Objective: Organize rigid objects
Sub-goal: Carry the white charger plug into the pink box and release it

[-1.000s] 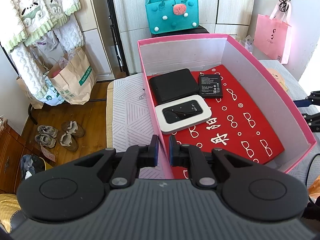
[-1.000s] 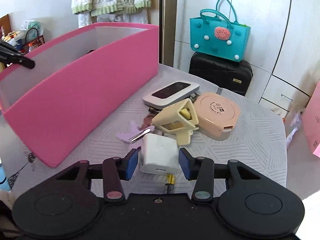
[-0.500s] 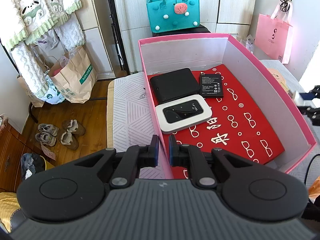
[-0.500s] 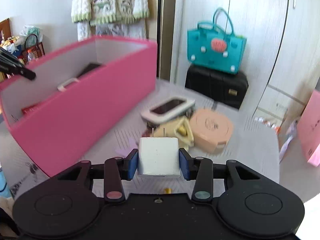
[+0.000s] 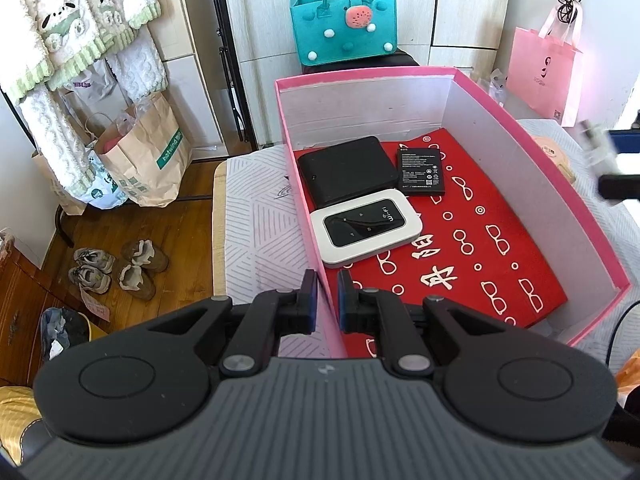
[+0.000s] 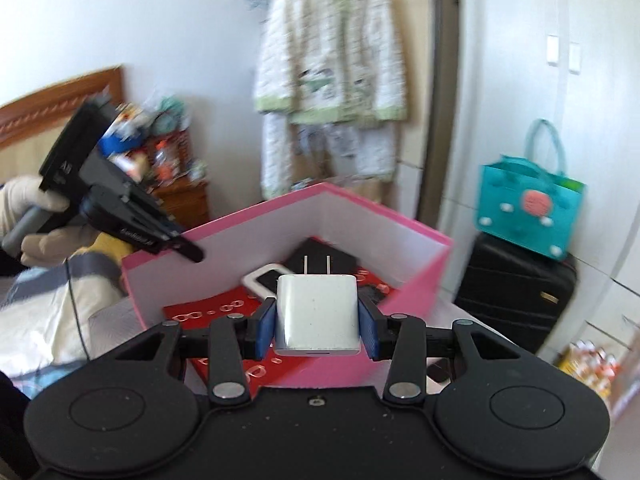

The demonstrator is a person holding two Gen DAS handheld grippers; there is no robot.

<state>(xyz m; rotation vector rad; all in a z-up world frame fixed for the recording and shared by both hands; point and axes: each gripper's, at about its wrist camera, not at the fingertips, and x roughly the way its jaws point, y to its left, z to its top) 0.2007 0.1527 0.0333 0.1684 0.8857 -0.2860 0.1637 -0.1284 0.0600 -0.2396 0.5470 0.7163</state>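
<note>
My left gripper (image 5: 327,294) is shut on the near left wall of the pink box (image 5: 560,184), holding it. Inside on the red lining lie a white wifi router (image 5: 366,229), a black flat device (image 5: 347,170) and a black battery (image 5: 421,173). My right gripper (image 6: 316,320) is shut on a white plug charger (image 6: 316,312), prongs pointing forward, raised above the pink box's (image 6: 420,280) near wall. The left gripper (image 6: 120,216) also shows in the right wrist view, at the box's left edge. The right gripper appears blurred at the right edge of the left wrist view (image 5: 616,168).
A teal felt bag (image 5: 344,24) sits on a black suitcase (image 6: 516,292) behind the box. A pink paper bag (image 5: 544,72) hangs at right. A peach round case (image 5: 554,152) lies on the grey cloth beside the box. Shoes (image 5: 120,268) and paper bags stand on the floor at left.
My right gripper closed on the white charger, lifted it off the table and carried it up over the pink box. The left gripper stayed clamped on the box wall.
</note>
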